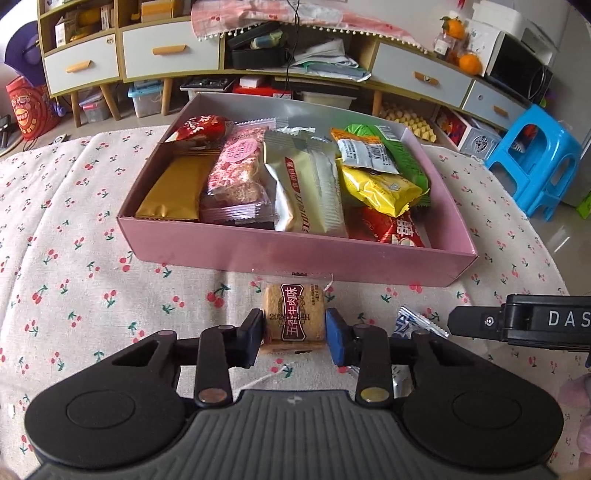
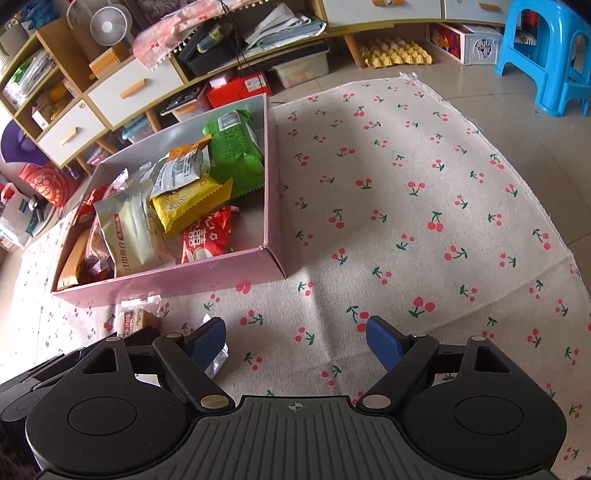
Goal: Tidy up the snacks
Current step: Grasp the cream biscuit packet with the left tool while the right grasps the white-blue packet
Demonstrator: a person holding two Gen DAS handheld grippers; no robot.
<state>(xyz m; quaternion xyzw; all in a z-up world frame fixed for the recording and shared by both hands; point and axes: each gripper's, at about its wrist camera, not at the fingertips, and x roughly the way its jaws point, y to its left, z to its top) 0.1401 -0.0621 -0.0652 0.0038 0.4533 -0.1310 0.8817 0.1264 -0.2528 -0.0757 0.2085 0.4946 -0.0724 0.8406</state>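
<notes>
A cherry-print cloth (image 2: 424, 206) covers the worktop. Behind it stands a long cabinet with white drawers (image 1: 170, 50) and wooden handles. A blue plastic stool (image 1: 535, 158) stands on the tiled floor at the right, and a yellow egg tray (image 2: 397, 51) lies under the cabinet. 2 oranges (image 1: 461, 44) sit on the cabinet top beside a white and black appliance (image 1: 517, 62). A small white fan (image 2: 110, 22) stands on a shelf. A red bag (image 1: 27, 107) rests on the floor at the left.
</notes>
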